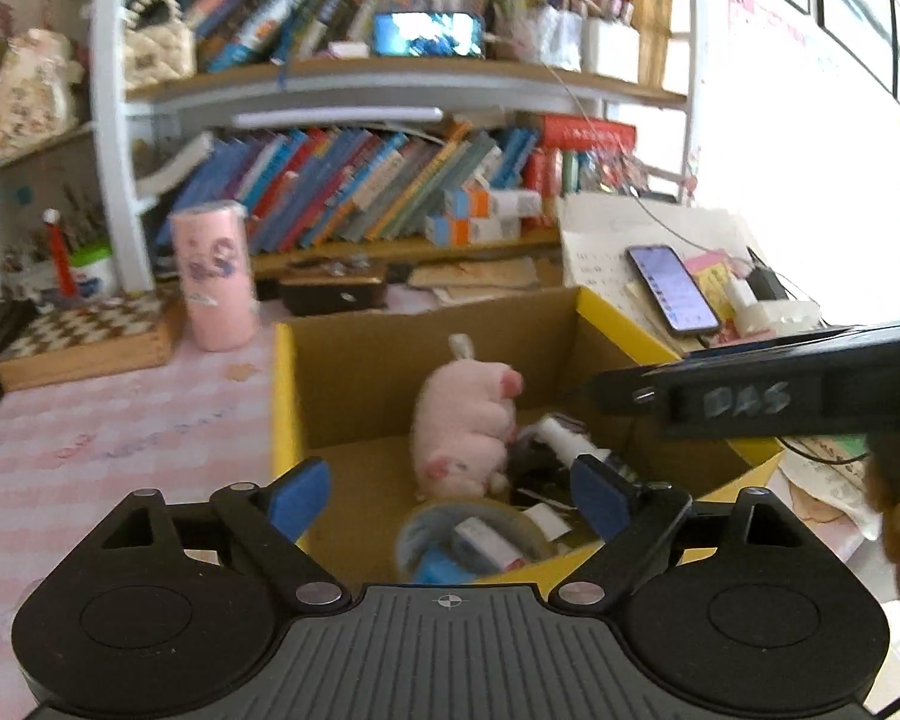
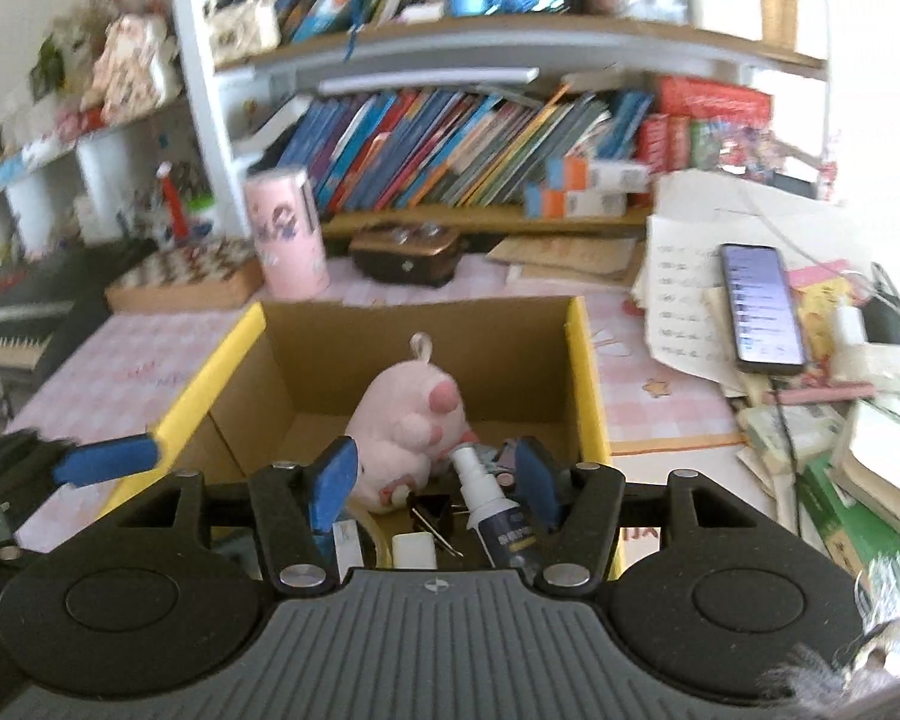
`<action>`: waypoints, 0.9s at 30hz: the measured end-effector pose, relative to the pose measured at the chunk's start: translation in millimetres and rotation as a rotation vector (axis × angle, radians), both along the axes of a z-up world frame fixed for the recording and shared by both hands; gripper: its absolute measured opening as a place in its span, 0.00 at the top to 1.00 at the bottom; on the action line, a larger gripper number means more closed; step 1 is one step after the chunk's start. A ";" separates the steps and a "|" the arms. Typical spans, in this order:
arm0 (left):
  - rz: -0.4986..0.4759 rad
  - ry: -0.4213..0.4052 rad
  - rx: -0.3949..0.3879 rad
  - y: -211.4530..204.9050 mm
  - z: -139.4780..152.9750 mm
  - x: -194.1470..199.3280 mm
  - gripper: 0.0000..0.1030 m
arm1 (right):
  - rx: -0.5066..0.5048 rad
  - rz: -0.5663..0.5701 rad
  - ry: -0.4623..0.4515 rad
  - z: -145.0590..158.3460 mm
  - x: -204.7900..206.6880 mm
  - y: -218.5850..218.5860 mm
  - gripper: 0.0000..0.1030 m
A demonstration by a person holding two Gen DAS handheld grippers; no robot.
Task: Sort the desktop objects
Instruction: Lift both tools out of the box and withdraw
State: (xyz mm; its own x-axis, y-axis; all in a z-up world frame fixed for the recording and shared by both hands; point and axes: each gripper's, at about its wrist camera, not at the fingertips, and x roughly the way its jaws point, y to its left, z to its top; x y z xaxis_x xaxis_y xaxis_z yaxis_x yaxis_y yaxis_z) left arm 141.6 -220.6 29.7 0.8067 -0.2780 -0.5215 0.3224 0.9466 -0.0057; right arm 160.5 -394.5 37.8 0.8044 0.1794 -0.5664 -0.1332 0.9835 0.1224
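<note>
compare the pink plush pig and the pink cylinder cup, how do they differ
The plush pig lies inside the cardboard box; the pink cup stands on the desk behind it. The pig is soft, rounded and plain; the cup is a straight cylinder with a printed cartoon. Both are pale pink.

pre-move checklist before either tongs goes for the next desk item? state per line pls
1. Left tongs open and holding nothing: ok.
2. Right tongs open and holding nothing: ok.
3. Yellow-rimmed cardboard box upright, top open: ok.
4. Pink plush pig toy and white spray bottle with dark label already inside the box: ok.
5. Room left in the box: ok at the far end, near end crowded.
6. Separation between the two tongs: not ok, they sit close together over the box.
</note>
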 end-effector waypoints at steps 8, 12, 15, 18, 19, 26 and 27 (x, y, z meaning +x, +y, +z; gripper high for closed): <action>0.136 -0.048 -0.029 61.9 9.5 -43.6 0.07 | 0.047 -0.081 -0.081 7.6 -48.9 11.9 0.42; 0.185 -0.038 -0.031 90.4 8.3 -62.7 0.07 | 0.036 -0.098 -0.092 5.9 -71.9 27.3 0.41; 0.207 -0.030 -0.028 105.5 7.1 -76.0 0.07 | 0.034 -0.100 -0.087 3.9 -89.3 41.1 0.41; 0.225 -0.030 -0.029 119.6 6.6 -92.7 0.06 | 0.021 -0.096 -0.088 1.8 -107.6 56.0 0.41; 0.230 -0.031 -0.028 124.2 6.4 -98.6 0.06 | 0.018 -0.097 -0.089 1.3 -114.9 61.7 0.40; 0.226 -0.057 -0.009 145.1 10.0 -137.3 0.03 | 0.018 -0.103 -0.089 -0.8 -160.4 93.1 0.34; 0.224 -0.058 -0.007 147.7 10.1 -142.5 0.03 | 0.020 -0.105 -0.089 -1.0 -166.8 97.4 0.34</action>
State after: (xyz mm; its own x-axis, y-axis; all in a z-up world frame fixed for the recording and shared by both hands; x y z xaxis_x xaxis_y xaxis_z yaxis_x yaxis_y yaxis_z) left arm -0.9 -72.9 39.8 0.8774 -0.0925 -0.4707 0.1046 0.9945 -0.0003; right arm -6.3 -297.1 36.8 0.8664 0.1024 -0.4888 -0.0414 0.9901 0.1340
